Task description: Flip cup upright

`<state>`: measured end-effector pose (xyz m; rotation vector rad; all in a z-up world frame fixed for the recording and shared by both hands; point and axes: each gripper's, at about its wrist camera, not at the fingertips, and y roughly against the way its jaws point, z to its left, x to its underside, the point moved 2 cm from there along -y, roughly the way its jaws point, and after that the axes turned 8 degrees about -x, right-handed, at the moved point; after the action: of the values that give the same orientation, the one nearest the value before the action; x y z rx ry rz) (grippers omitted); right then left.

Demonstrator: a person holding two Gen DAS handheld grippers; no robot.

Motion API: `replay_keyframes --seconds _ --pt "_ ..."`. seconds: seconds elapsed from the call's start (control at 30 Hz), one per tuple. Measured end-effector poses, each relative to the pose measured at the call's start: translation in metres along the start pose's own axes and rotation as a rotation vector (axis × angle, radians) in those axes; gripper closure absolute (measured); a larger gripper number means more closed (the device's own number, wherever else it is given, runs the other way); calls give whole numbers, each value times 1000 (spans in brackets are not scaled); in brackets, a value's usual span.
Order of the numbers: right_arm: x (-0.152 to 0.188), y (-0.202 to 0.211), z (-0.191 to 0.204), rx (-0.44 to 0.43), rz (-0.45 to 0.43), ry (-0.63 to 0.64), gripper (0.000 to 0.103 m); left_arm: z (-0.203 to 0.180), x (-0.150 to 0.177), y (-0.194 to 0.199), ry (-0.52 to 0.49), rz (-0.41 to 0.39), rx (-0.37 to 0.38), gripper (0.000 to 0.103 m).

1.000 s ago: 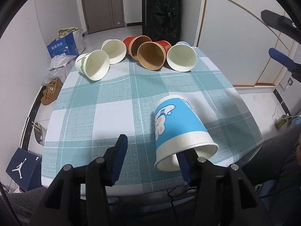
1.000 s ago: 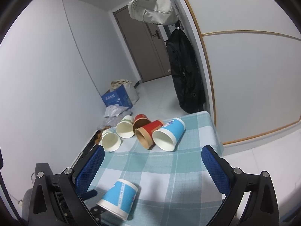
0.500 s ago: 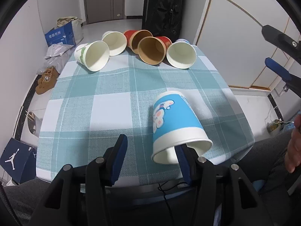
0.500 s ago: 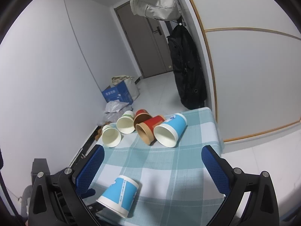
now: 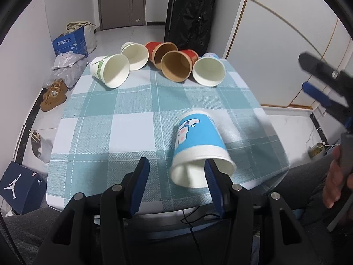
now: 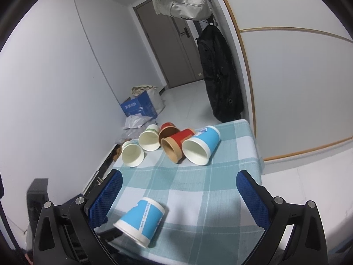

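Near the table's (image 5: 106,132) front edge, the left gripper (image 5: 176,174) hooks one finger inside the tipped cup (image 5: 198,141), jaws spread, levering its rim; the right gripper (image 6: 178,190) hangs released.

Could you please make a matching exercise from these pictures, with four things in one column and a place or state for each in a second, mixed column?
Things:
1. near blue cup
2. left gripper
3. right gripper
4. brown-inside cup

States:
A. open, in the air above the tablecloth, holding nothing
B. on its side in the far row
C. on its side, mouth toward the near table edge
D. open, one finger inside a cup's mouth

Pairs: 1-C, 2-D, 3-A, 4-B
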<state>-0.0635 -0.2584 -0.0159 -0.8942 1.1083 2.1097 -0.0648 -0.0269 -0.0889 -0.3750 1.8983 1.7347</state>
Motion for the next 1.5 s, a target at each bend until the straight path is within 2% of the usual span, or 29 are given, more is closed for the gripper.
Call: replay_keyframes --seconds 0.43,0.57,0.67,0.83,1.1,1.13,1.27,1.33,1.47,1.5 --pt "15 -6 11 3 63 15 0 11 -4 16 33 -14 106 57" --pt "25 -8 13 -5 104 8 0 20 -9 26 69 -50 128 57" --pt "32 -12 17 -18 141 12 0 29 -17 33 94 -91 123 57" --pt "51 -22 35 -38 226 71 0 39 -37 42 96 -177 69 57" --pt "77 -44 66 -69 336 183 12 61 -43 29 172 -193 54 56" --pt "81 -49 69 -68 351 190 14 64 -42 28 182 -190 55 56" --pt "92 -72 71 -37 421 202 38 72 -44 29 213 -194 52 56" --pt "96 -82 70 -16 449 204 46 77 -44 29 227 -197 45 55" --pt "102 -97 70 6 496 209 82 86 -43 26 261 -184 44 55" --pt "102 -99 70 8 501 205 86 89 -43 25 274 -180 44 55"
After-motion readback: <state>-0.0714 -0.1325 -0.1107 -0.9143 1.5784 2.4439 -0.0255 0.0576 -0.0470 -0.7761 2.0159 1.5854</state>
